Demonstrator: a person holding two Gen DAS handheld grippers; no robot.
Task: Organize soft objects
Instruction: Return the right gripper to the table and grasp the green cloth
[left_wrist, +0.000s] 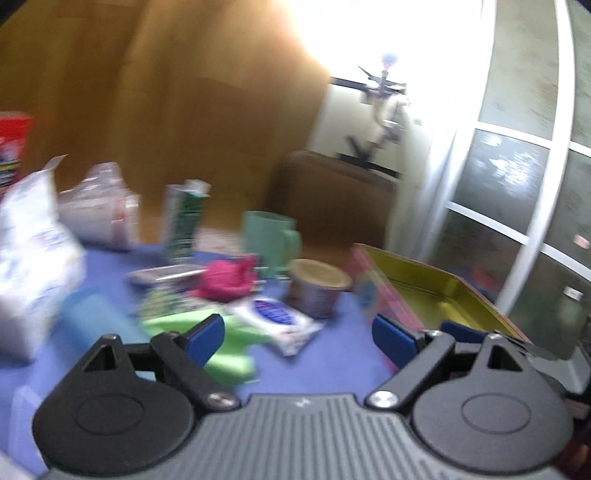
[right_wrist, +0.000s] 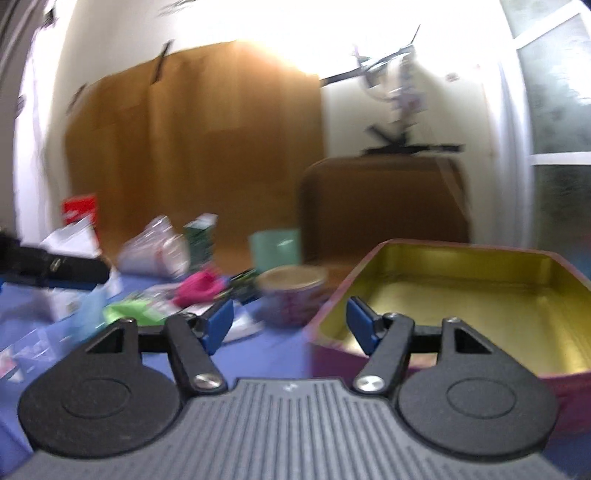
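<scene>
I am holding my left tongs (left_wrist: 298, 338) and right tongs (right_wrist: 290, 326) over a blue table (left_wrist: 332, 354), and both pairs are standing open with nothing between the blue pads. Both views are blurring, so small details are hard to tell.

The tin (right_wrist: 461, 295), purple outside and gold inside, is sitting at the right with its inside bare, so I am judging that no soft thing is sorted yet and nearly all the work is waiting.

The soft things are lying in a loose heap at mid-table: a pink cloth (left_wrist: 227, 278), a green cloth (left_wrist: 221, 343) just ahead of my left tongs, and a white wipes pack (left_wrist: 277, 321) beside it.

Around them, hard things are crowding the heap. A round tub (left_wrist: 317, 291) is standing between the cloths and the tin, and a mint mug (left_wrist: 271, 240) is standing behind it. A green carton (left_wrist: 184, 221) and a white bag (left_wrist: 33, 266) are standing to the left. The tub is the likeliest thing to be knocked on the way to the tin.
</scene>
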